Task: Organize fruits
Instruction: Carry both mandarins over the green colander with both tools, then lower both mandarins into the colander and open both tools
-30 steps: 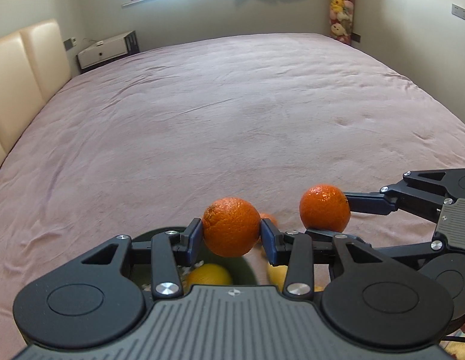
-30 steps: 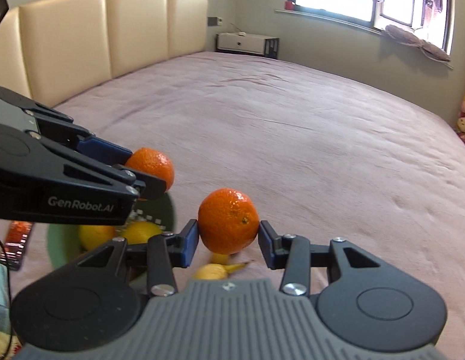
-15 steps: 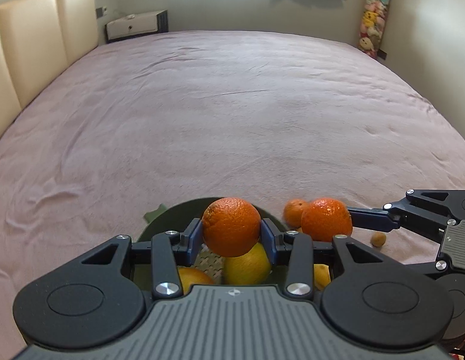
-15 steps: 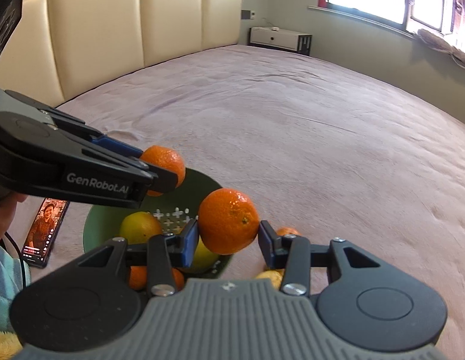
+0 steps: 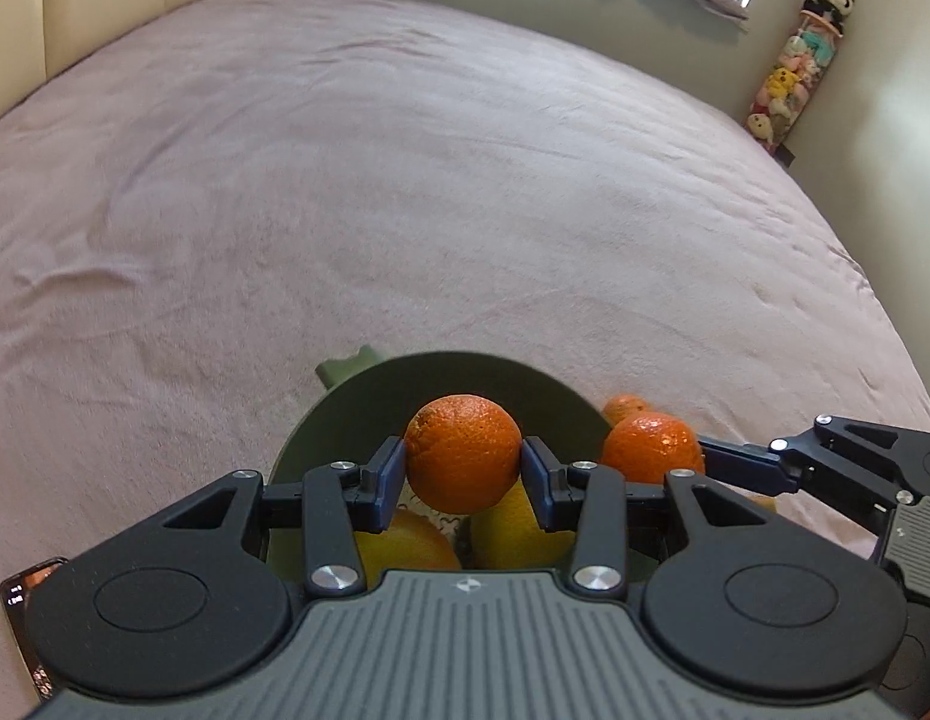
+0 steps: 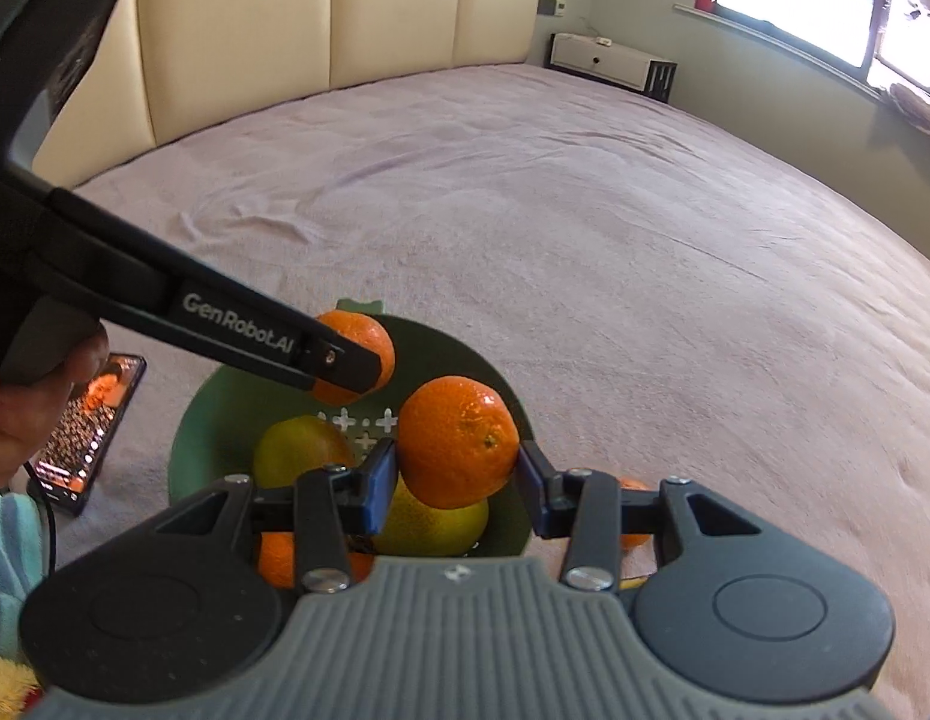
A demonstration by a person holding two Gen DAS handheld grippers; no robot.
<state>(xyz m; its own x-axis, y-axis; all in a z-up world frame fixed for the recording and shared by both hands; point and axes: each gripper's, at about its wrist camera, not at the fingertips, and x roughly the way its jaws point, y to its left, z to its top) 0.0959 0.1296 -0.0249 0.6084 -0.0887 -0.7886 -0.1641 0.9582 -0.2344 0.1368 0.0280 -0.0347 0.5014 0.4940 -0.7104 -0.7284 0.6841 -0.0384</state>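
My left gripper (image 5: 462, 477) is shut on an orange (image 5: 462, 459) just above a green bowl (image 5: 465, 363). In the right wrist view my right gripper (image 6: 457, 480) is shut on a second orange (image 6: 459, 441), also over the green bowl (image 6: 213, 420). The left gripper's finger (image 6: 243, 324) reaches in from the left with its orange (image 6: 360, 339) over the bowl's far side. A yellow-green fruit (image 6: 300, 447), a yellow fruit (image 6: 441, 525) and a small orange (image 6: 276, 558) lie in the bowl.
A small orange (image 6: 636, 486) rests on the pink bedspread (image 6: 645, 240) right of the bowl. A phone (image 6: 87, 426) lies left of the bowl, below a person's hand (image 6: 21, 408). A cream headboard (image 6: 285, 30) stands behind.
Both grippers have carried their oranges over the green bowl and lower. The bowl and the fruits in it now show fully beneath them. Neither grip has changed.
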